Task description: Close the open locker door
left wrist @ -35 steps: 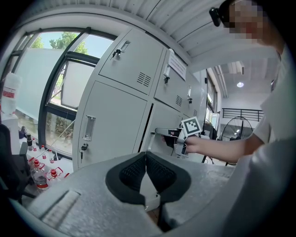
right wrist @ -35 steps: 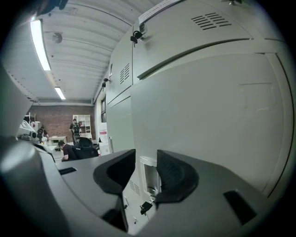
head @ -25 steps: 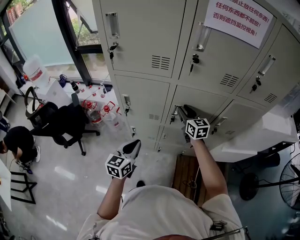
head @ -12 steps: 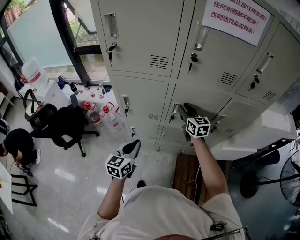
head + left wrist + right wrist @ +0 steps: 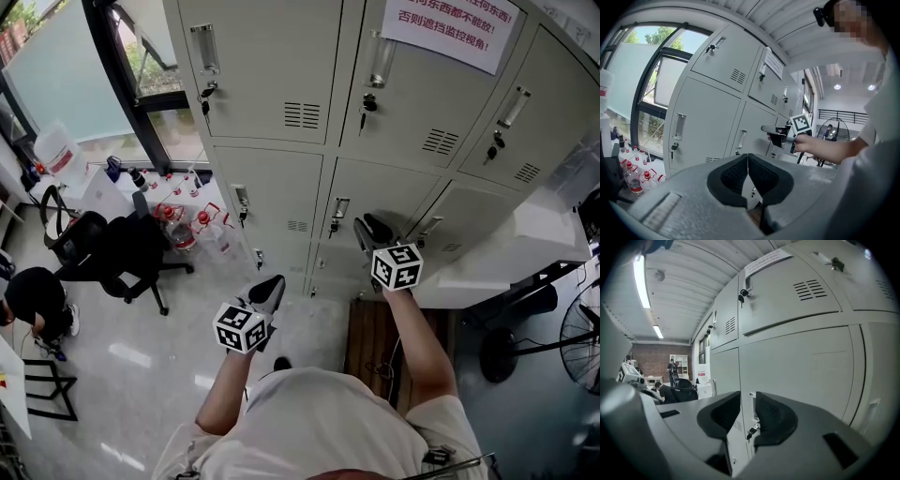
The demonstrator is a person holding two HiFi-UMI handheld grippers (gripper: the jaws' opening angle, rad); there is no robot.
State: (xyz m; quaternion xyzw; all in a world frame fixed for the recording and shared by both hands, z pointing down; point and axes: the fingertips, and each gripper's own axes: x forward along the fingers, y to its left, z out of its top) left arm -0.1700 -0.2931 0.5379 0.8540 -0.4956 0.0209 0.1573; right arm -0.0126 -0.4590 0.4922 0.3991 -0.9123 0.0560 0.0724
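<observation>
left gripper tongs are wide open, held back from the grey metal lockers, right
Not quite: the left gripper view shows the left gripper with its tongs closed together and nothing between them. It is held back from the grey metal lockers.

locker door [image 5: 380,202] | pale grey metal, middle row, centre column | upright, about flush with the frame | handle [image 5: 339,208] and key [image 5: 332,226] at left edge

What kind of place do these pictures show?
Probably a locker area in an office or lab. A bank of grey metal lockers fills the wall, a black office chair stands nearby, and a tall window is beside them.
</observation>
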